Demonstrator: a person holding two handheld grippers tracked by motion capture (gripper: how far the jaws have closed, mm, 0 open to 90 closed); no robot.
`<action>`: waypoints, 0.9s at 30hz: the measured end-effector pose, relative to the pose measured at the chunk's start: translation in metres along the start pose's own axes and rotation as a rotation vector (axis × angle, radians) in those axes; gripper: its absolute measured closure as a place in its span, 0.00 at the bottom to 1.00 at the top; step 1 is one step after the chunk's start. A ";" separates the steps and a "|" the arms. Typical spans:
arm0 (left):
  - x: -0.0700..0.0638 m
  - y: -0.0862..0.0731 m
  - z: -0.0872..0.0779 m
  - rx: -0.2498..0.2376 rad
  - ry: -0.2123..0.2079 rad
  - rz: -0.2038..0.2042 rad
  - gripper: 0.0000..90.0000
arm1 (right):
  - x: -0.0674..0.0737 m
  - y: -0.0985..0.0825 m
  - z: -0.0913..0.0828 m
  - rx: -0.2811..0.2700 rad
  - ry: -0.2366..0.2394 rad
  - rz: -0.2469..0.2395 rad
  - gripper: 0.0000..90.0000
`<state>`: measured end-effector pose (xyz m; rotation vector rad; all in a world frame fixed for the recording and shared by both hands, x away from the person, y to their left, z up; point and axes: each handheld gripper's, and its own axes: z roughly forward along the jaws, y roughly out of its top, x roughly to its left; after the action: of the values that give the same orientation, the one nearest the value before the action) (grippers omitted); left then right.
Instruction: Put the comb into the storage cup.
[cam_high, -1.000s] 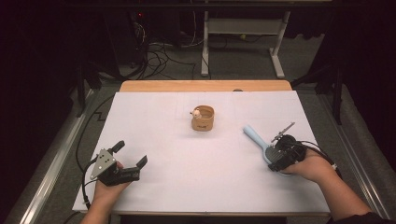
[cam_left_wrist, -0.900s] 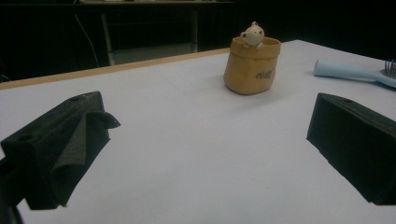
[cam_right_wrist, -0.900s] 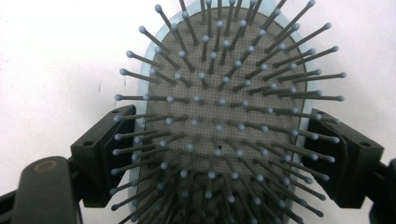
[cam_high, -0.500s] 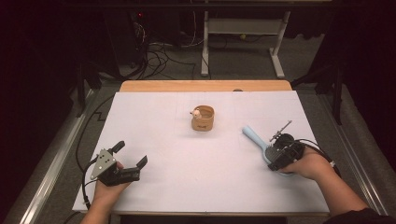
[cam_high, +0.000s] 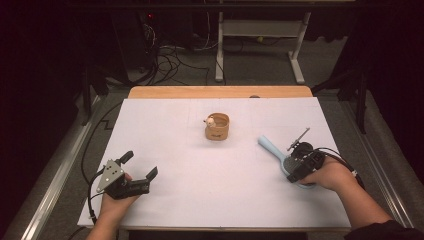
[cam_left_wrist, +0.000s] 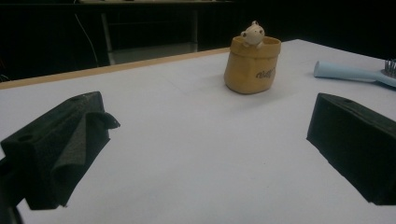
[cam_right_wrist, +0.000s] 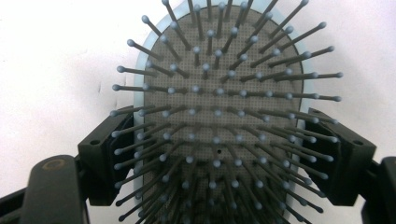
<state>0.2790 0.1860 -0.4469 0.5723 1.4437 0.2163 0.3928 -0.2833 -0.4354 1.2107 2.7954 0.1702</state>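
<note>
White table (cam_high: 200, 190), tongs (cam_right_wrist: 219, 158) astride hairbrush (cam_right_wrist: 219, 93)

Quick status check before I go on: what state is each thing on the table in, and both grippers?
hairbrush: lying flat on the table, bristles up, head between the right gripper's jaws, handle free.
right gripper: jaws set against both sides of the brush head, gripping it.
left gripper: open, nothing between the jaws, low over the table.
tan pouch: upright, mouth open, a small figure at its rim.
table: white cover flat.
</note>
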 end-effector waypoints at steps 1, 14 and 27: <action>0.000 0.000 0.000 0.003 -0.002 -0.001 0.00 | 0.000 0.000 0.000 0.000 0.000 -0.001 0.22; 0.000 -0.001 0.000 0.003 0.006 -0.001 0.00 | 0.000 -0.001 -0.001 -0.010 0.002 0.005 0.23; -0.001 -0.008 0.000 0.003 0.002 0.026 0.00 | 0.001 -0.007 -0.011 -0.045 0.027 0.020 0.23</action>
<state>0.2770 0.1790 -0.4494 0.5938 1.4396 0.2348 0.3858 -0.2885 -0.4254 1.2352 2.7869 0.2511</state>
